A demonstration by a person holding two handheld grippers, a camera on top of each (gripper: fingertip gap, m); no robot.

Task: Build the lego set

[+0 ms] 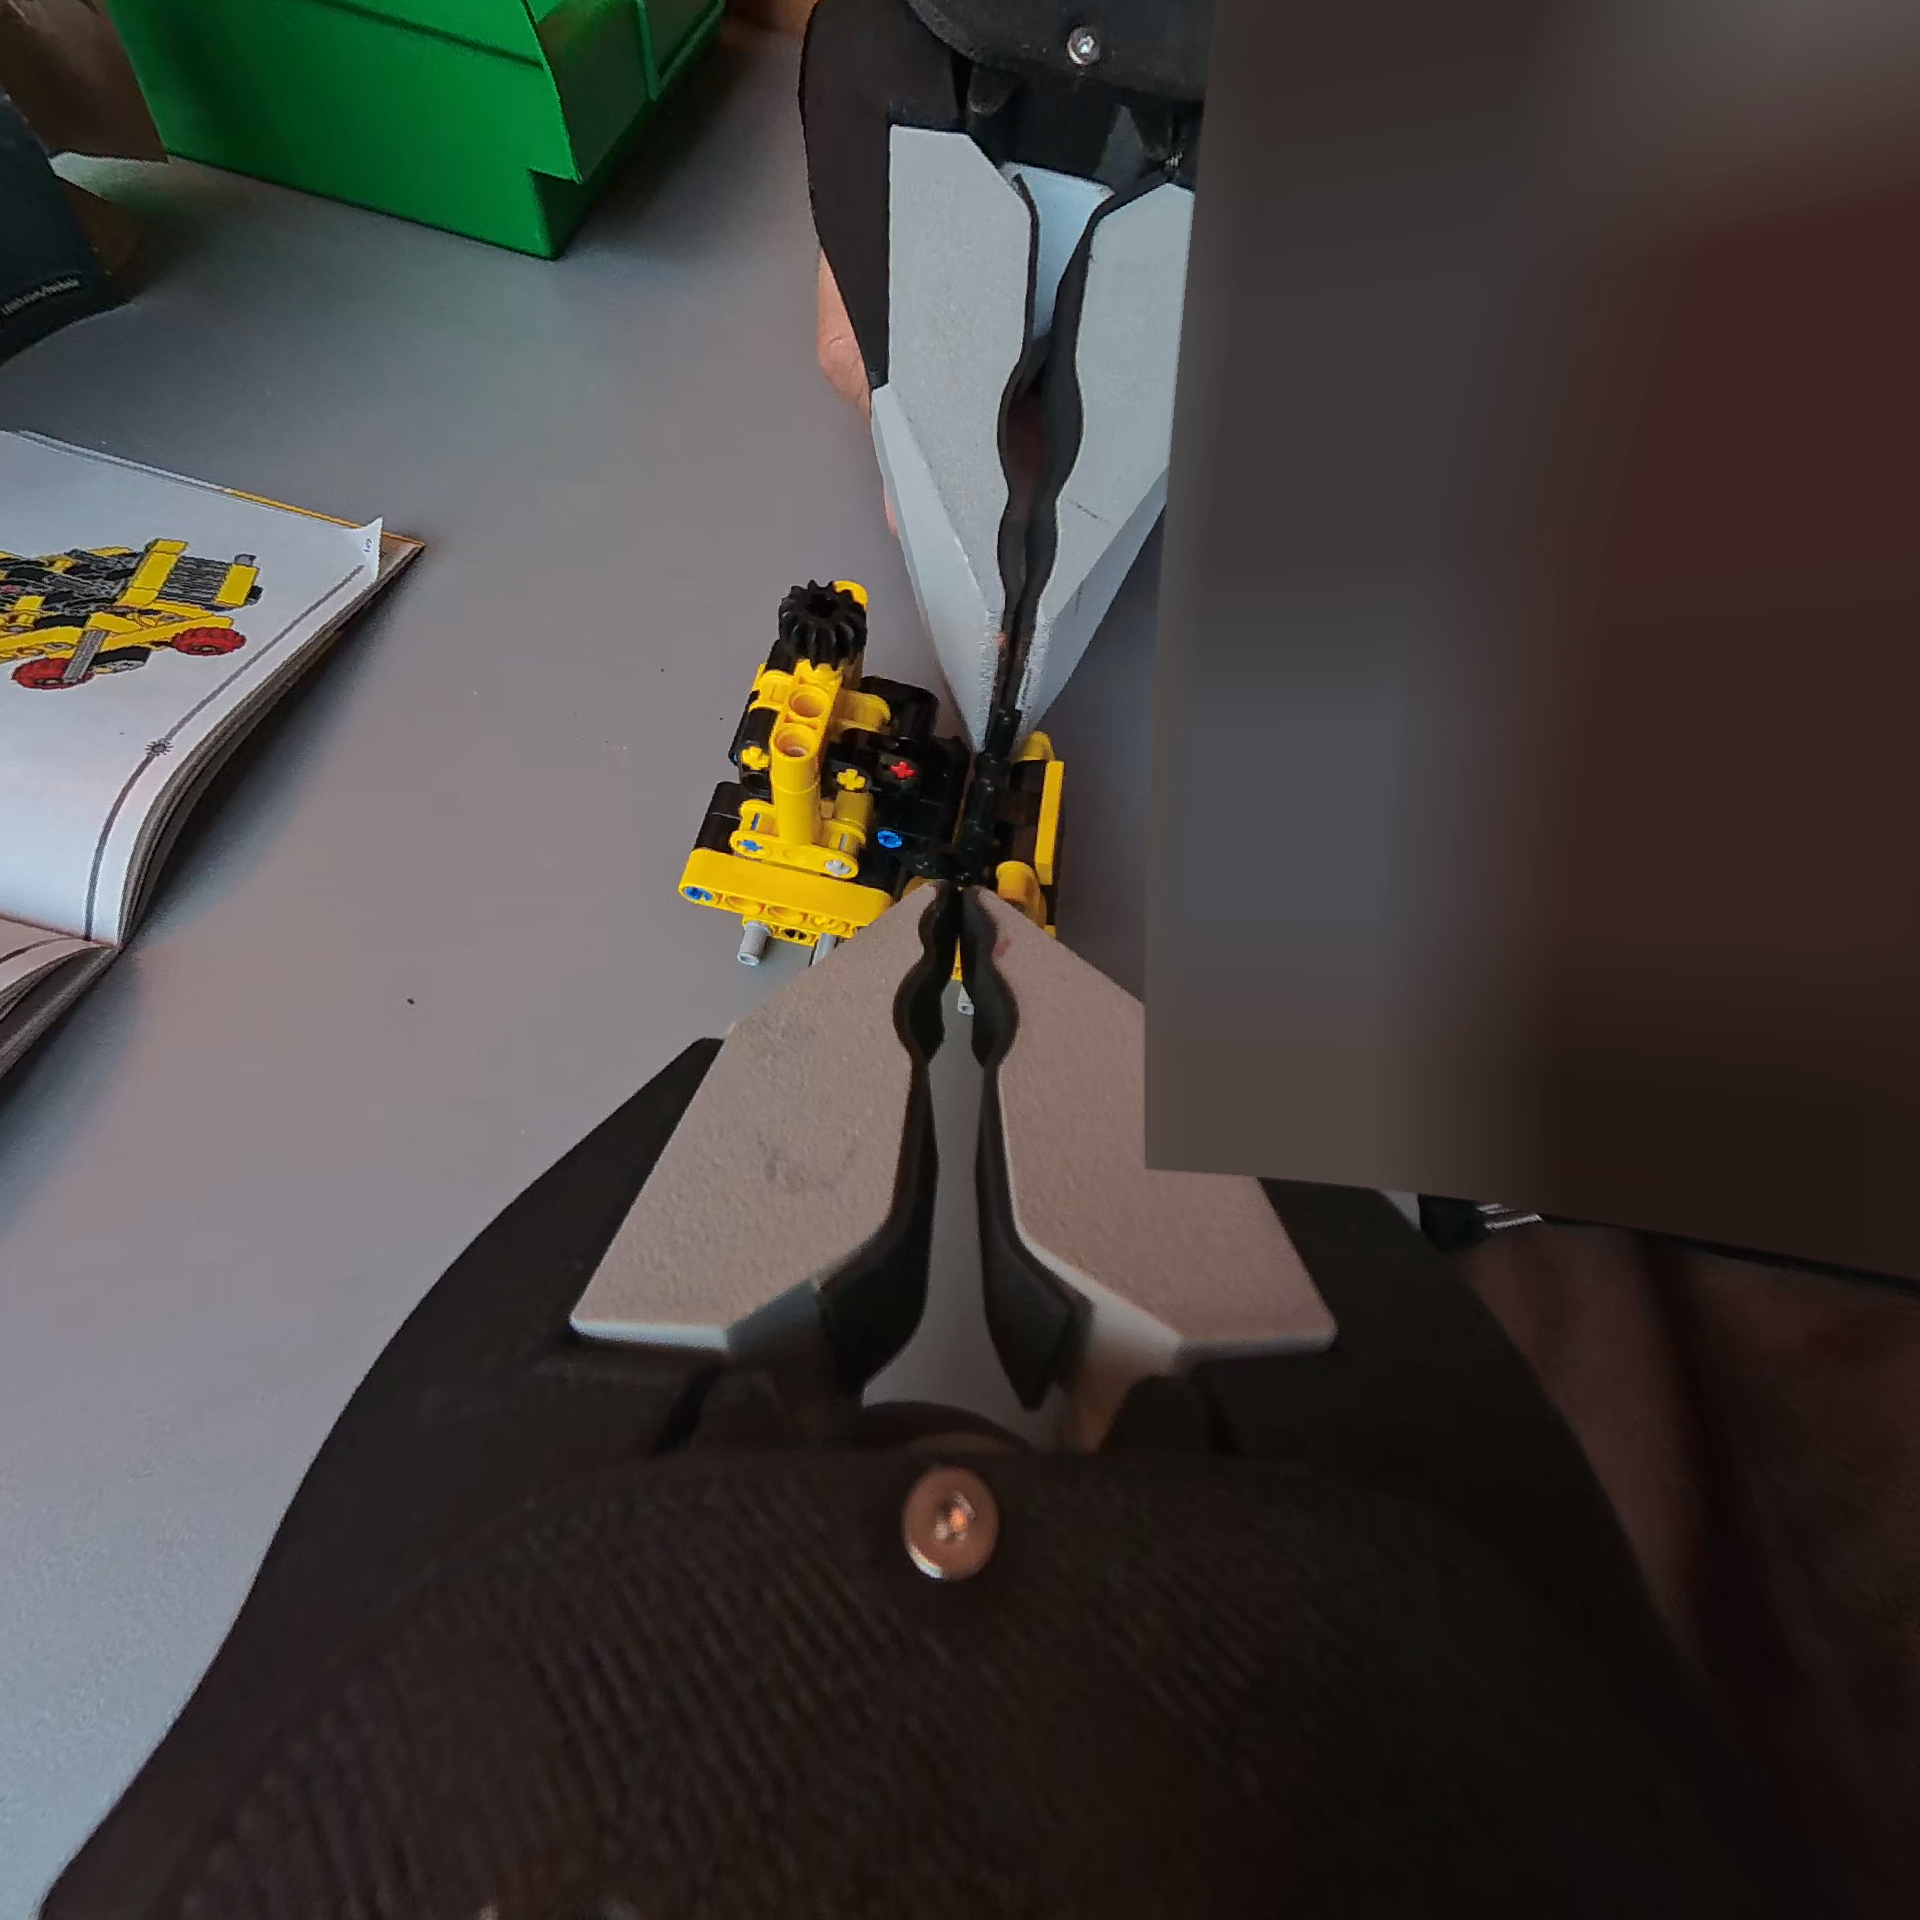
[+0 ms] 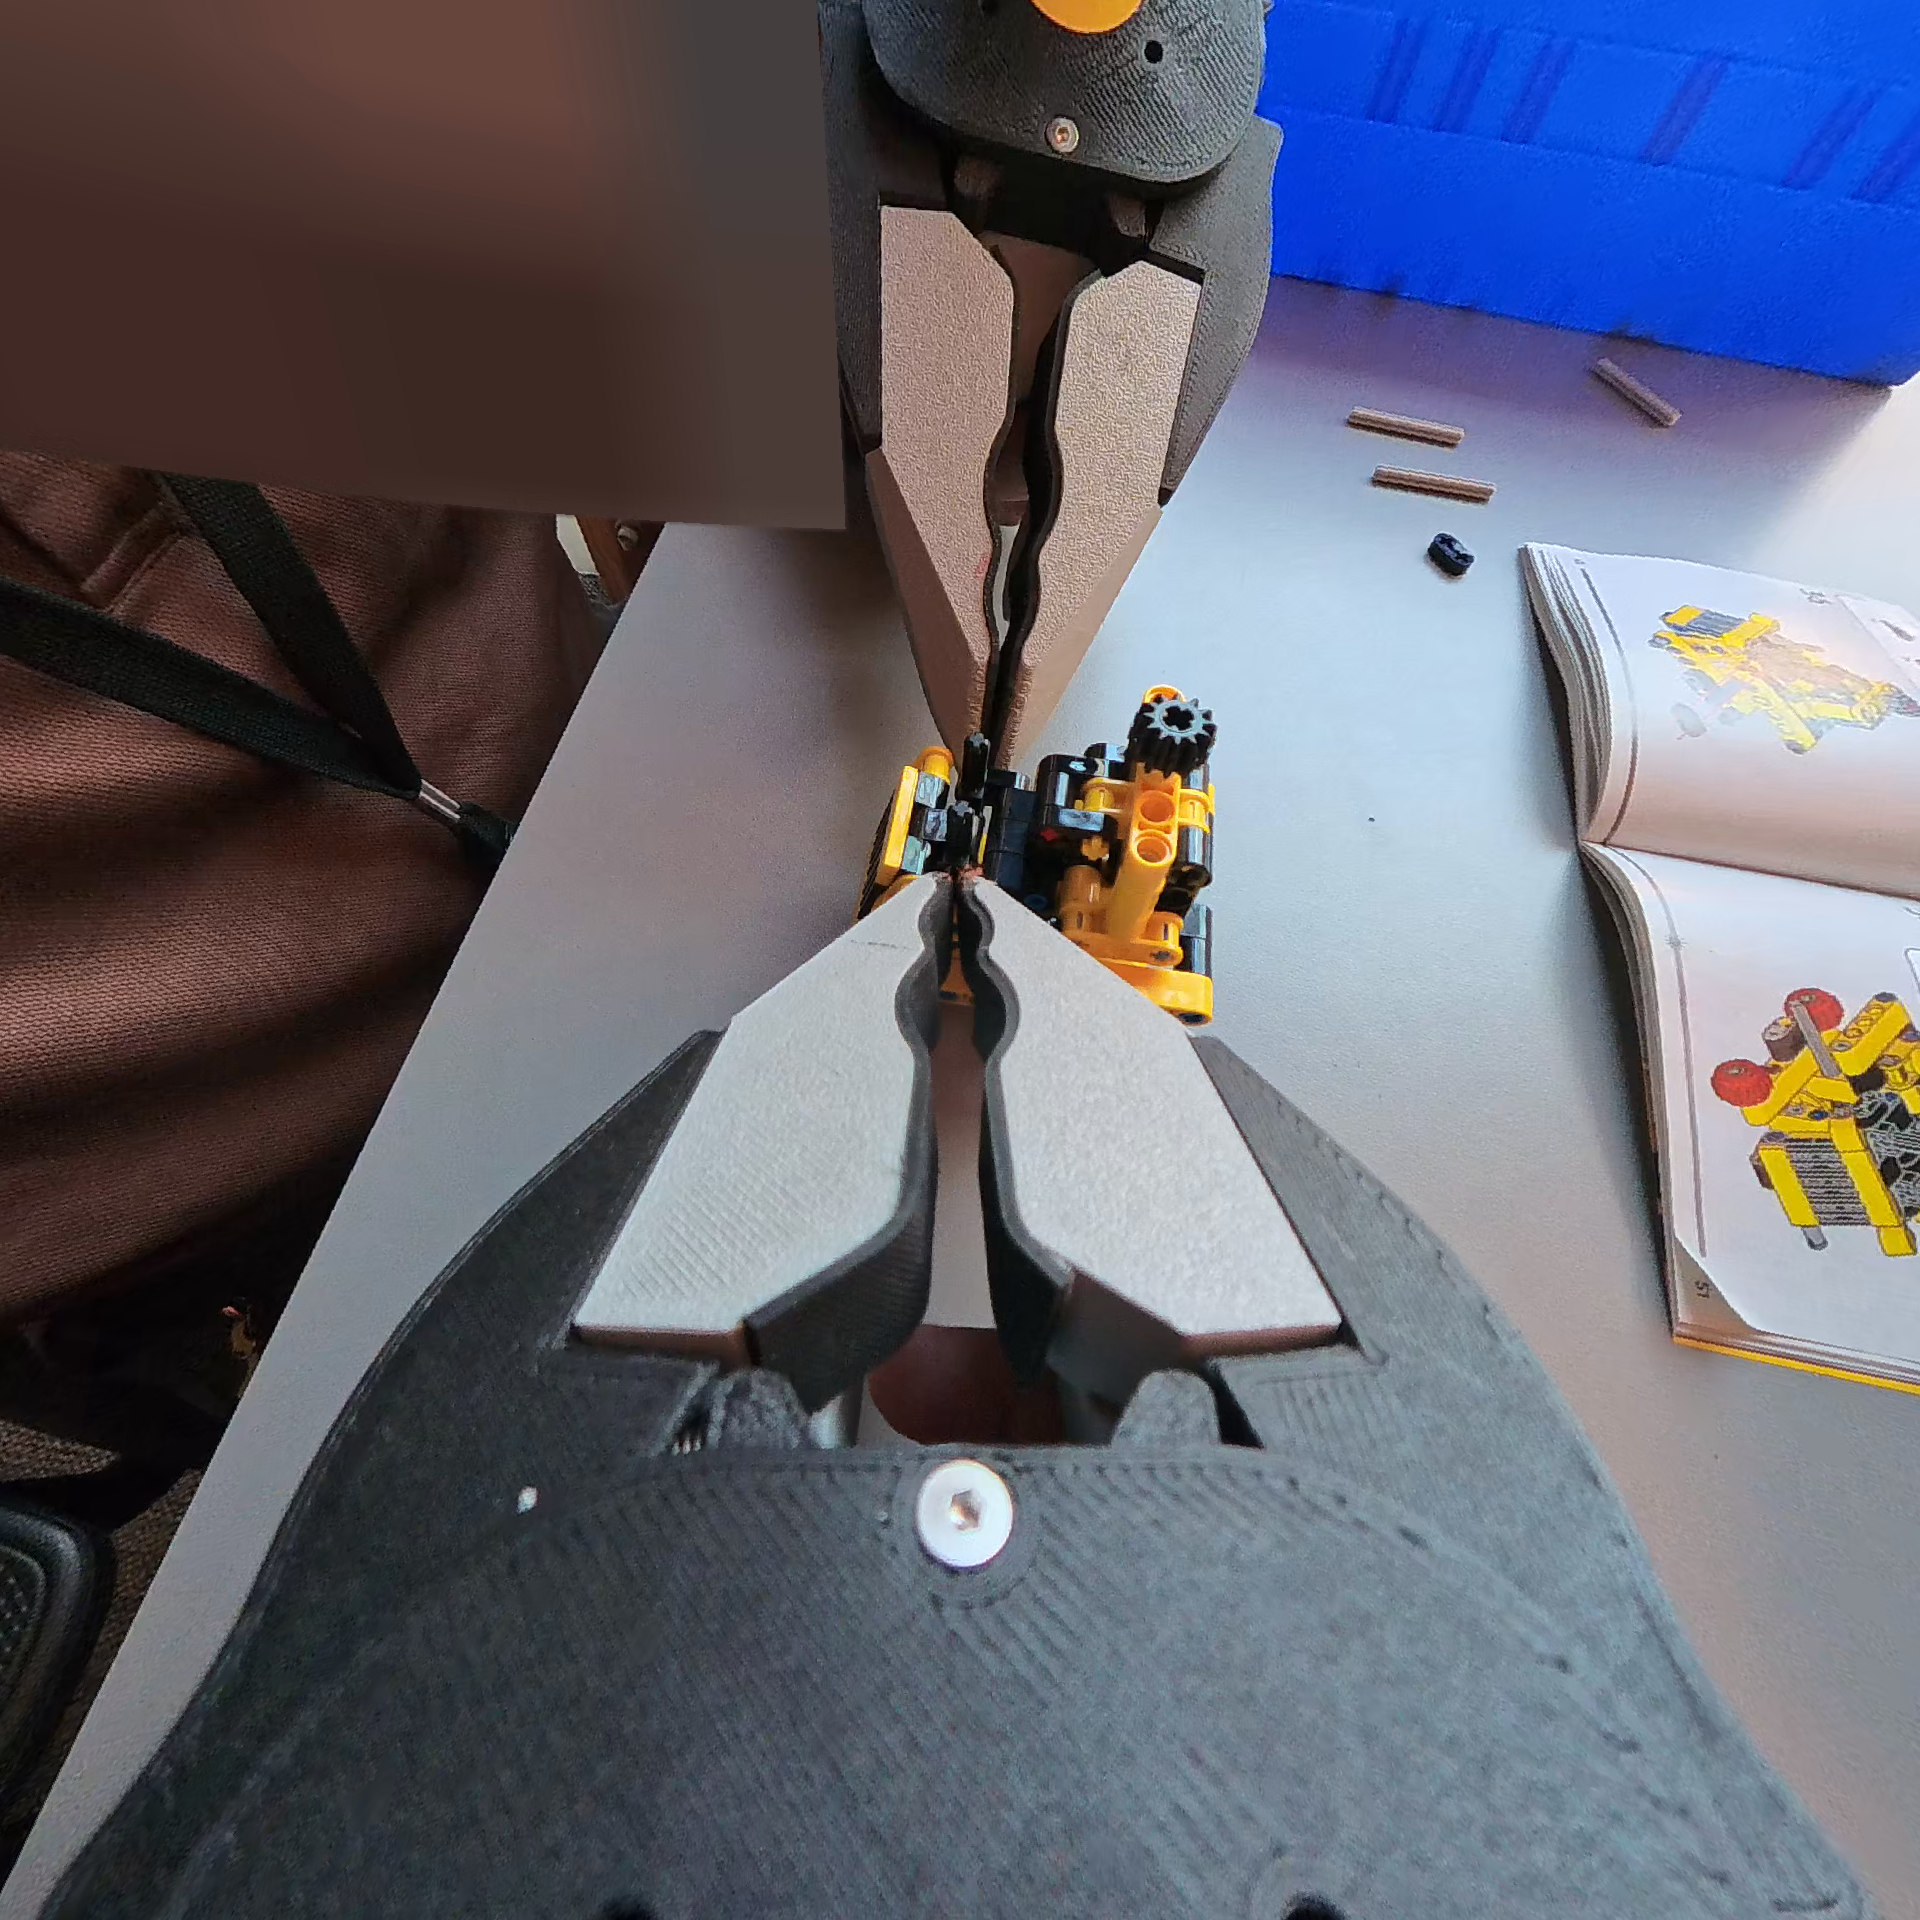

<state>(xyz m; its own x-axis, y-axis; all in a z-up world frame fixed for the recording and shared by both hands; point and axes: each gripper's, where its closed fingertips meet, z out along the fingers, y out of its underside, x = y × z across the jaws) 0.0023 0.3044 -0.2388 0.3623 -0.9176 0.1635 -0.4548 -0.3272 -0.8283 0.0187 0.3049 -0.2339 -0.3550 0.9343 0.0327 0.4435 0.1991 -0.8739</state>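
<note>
A small yellow and black lego model [image 1: 821, 800] with a black gear on top stands on the grey table [image 1: 468, 1039]. It also shows in the right wrist view [image 2: 1122, 862]. My left gripper [image 1: 951, 896] and my right gripper [image 2: 956, 881] meet tip to tip over the model's side. Both are shut on the two ends of a thin black lego piece [image 1: 977, 816], which also shows in the right wrist view [image 2: 966, 810]. In the left wrist view the right gripper [image 1: 997, 727] comes in from above. In the right wrist view the left gripper [image 2: 982, 743] does the same. I cannot tell whether the black piece touches the model.
An open instruction booklet [image 1: 156, 707] lies on the table and also shows in the right wrist view [image 2: 1766, 935]. A green box [image 1: 416, 104] and a blue bin [image 2: 1610, 156] stand at the back. Three brown sticks [image 2: 1405, 426] and a small black piece [image 2: 1450, 554] lie loose. The table edge [image 2: 468, 987] runs close by. Left and right tips are no more than a few centimetres apart.
</note>
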